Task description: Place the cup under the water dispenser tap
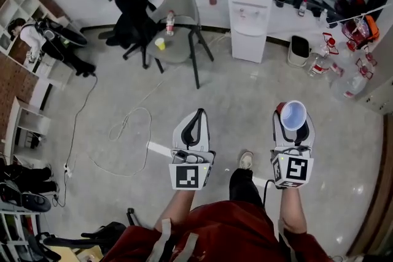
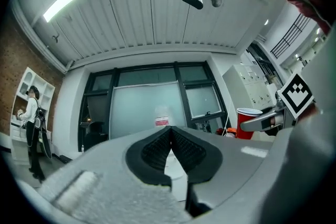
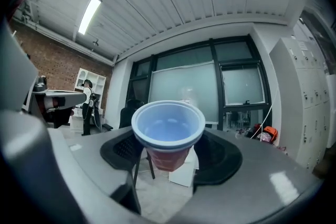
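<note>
Across the floor, by the far windows: water dispenser [image 1: 250, 15], well apart from me; tap [image 1: 249, 11] too small to read in detail
Cup location: cup [image 1: 293, 115] upright in my right hand-held gripper [image 1: 293, 126], mouth up, looks empty
Right grip: jaws clamped on the red wall just under the rim, one each side
Left: left hand-held gripper [image 1: 199, 115] pinched closed on nothing, spare
Step, my read: carry phase, placing not started
How to do it well: hold the cup level, add no squeeze (thin wall will likely buckle), pass right of the chair [image 1: 178, 34], come in square to the dispenser front, centre the rim straight under the tap, set the base down flat, only then let go
Risk: cup tips if released tilted
</note>
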Tool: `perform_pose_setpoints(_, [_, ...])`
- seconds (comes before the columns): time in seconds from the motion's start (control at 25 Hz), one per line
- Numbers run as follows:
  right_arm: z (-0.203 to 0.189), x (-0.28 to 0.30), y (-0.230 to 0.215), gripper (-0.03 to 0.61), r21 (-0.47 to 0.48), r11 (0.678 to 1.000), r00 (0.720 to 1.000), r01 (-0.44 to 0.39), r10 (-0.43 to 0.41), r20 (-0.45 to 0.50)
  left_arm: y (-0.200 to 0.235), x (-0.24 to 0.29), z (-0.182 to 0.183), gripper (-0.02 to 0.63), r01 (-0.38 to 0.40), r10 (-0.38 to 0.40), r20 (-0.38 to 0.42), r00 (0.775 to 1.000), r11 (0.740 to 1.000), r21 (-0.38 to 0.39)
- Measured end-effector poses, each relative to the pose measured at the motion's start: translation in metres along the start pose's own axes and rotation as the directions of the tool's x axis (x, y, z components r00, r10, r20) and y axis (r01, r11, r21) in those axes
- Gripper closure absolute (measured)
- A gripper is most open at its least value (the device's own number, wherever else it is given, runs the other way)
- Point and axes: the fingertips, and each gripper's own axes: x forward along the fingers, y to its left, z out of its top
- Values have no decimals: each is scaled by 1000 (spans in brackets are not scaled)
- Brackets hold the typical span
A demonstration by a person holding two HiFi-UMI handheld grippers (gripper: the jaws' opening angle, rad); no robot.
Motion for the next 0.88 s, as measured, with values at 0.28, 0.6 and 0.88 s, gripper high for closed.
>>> perform_pose_setpoints(0.28, [-15, 81, -65, 287, -5, 1000, 999, -29, 29, -31, -34, 115, -18, 611, 22, -22, -19, 1000, 1000, 7])
perform_pose_setpoints(0.6, [-33, 146, -121, 287, 1, 999, 998, -36, 36, -56, -57, 205, -35, 611, 45, -45, -8, 999, 998, 31])
perform_pose_setpoints(0.88, [-53, 207, -128, 287, -27, 997, 994, -69, 67, -81, -38, 262, -61, 611, 41, -41, -14, 999, 998, 37])
